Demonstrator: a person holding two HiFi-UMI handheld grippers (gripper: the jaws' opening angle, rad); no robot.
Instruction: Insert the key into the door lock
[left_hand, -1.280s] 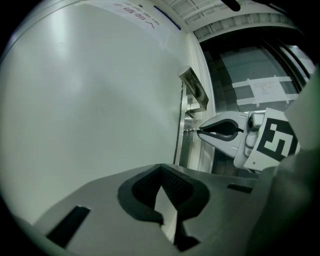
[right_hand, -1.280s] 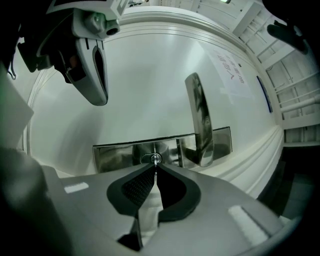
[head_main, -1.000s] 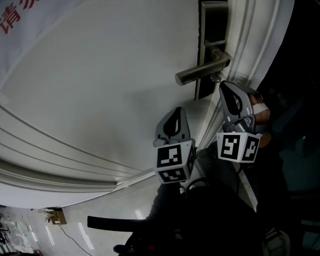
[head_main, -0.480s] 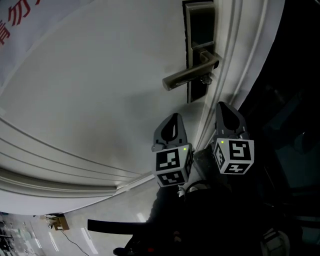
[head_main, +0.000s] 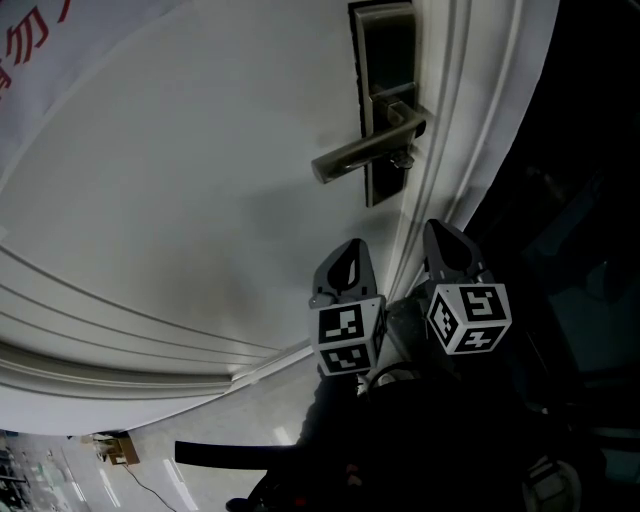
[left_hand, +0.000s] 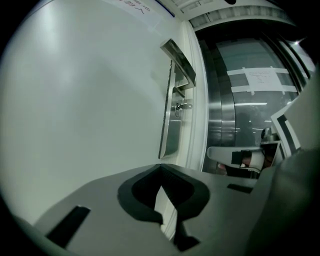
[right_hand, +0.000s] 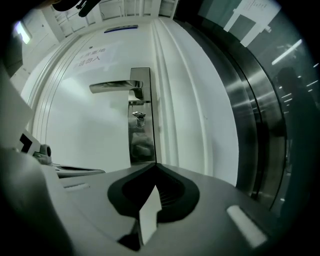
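**A:** Starting at the left, what's the left gripper (head_main: 351, 244) doing?

**B:** It hangs near the white panelled door (head_main: 180, 170), low and left of the lock. Its fingers (left_hand: 100, 205) are pressed together tip to tip with nothing between them.

**A:** And the key?

**B:** The small silvery key (right_hand: 138, 118) sits in the keyhole of the tall dark metal lock plate (right_hand: 141, 145), just under the brushed-metal lever handle (head_main: 355, 158). It looks seated already, but its blade is hidden, so I can't say how deep.

**A:** How would it handle?

**B:** Light, stiff and slick, I'd judge. Pinch the flat head squarely. A ring seems to hang there and could get in the way.

**A:** The right gripper (head_main: 434, 228)?

**B:** Below the plate, by the door's edge, with its fingers (right_hand: 215, 205) likewise closed on nothing.

**A:** Anything unclear?

**B:** In the head view the key is a tiny glint under the handle. Right of the door, everything is dark.
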